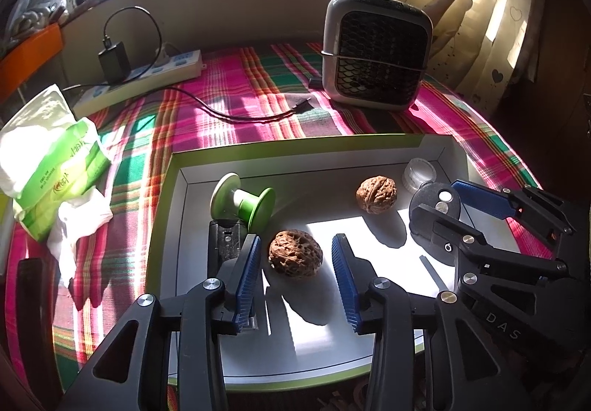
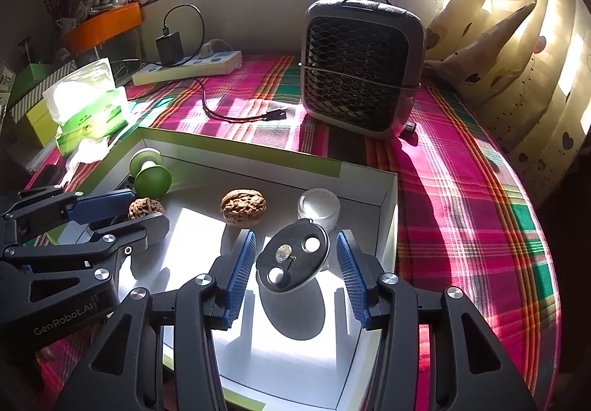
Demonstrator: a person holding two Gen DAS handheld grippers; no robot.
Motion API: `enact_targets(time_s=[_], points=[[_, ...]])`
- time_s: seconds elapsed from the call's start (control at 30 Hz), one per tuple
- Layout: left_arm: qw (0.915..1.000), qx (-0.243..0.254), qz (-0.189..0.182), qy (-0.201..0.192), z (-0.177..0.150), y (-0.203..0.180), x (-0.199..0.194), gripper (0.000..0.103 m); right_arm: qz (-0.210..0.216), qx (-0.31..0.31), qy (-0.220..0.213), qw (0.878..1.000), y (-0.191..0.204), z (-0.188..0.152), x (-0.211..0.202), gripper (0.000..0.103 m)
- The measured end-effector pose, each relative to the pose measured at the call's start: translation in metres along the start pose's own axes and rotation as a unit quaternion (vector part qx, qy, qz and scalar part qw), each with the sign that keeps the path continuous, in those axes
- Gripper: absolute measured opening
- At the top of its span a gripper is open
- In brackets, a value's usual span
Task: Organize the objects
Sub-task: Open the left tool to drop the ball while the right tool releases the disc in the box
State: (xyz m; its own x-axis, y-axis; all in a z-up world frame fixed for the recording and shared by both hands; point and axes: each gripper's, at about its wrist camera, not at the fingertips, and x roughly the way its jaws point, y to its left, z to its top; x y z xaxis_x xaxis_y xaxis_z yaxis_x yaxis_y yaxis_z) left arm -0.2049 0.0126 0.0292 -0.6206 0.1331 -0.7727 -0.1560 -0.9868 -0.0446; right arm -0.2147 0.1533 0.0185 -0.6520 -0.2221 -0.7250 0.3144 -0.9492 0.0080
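Both my grippers are down in the white tray (image 1: 177, 226) on the plaid-covered worktop (image 2: 461, 189). My left gripper (image 1: 295, 259) sits open with a dark walnut (image 1: 295, 252) lying between the blue pads, gaps on both sides. My right gripper (image 2: 295, 270) is open too, around a black oval disc (image 2: 293, 259), not touching it. A second walnut (image 2: 243, 207), green spool (image 1: 242, 206) and small clear jar (image 2: 318, 207) sit further back in the tray.

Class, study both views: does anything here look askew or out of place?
Yes. A crumpled tissue lies loose on the plaid cloth beside the tissue pack, and an unplugged cable trails across it.
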Motion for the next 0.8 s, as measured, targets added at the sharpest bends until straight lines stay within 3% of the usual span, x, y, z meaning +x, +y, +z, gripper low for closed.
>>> enact_targets(time_s=[0.8], points=[[0.9990,-0.026,-0.011,-0.033,-0.018,0.010,-0.046,0.039,0.000,0.008,-0.027,1.000,0.000,-0.011,-0.037,0.052]])
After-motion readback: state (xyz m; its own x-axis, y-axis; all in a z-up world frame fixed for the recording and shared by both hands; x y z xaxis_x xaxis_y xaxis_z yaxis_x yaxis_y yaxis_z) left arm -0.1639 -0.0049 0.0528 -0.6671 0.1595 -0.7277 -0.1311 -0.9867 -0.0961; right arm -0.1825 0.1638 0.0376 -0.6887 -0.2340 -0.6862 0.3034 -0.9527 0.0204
